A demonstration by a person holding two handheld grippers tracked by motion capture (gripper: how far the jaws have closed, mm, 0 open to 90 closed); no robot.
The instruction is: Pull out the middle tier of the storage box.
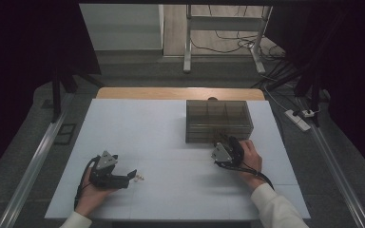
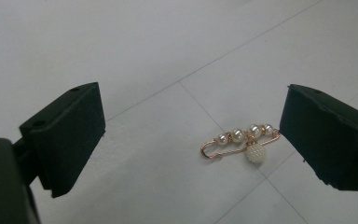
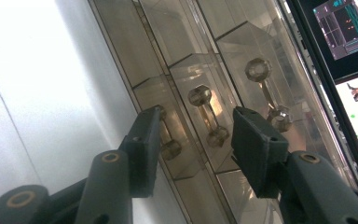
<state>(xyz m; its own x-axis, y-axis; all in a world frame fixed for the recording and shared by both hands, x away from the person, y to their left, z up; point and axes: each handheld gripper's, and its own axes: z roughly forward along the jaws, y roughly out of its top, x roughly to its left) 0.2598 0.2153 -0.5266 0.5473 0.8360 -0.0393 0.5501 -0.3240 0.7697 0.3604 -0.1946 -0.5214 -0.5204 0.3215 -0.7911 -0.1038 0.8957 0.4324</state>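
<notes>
The high view looks down over the white table [image 1: 171,142]; both gripper views sit close above it.

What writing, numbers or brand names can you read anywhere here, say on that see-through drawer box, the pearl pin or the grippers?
No text can be read.
Drawer box: no label visible.
Pearl brooch pin: no marking.
Left gripper and right gripper: no lettering on the black jaws.
Screens at the edge of the right gripper view: coloured graphics and green marks, too small and blurred to read.
</notes>
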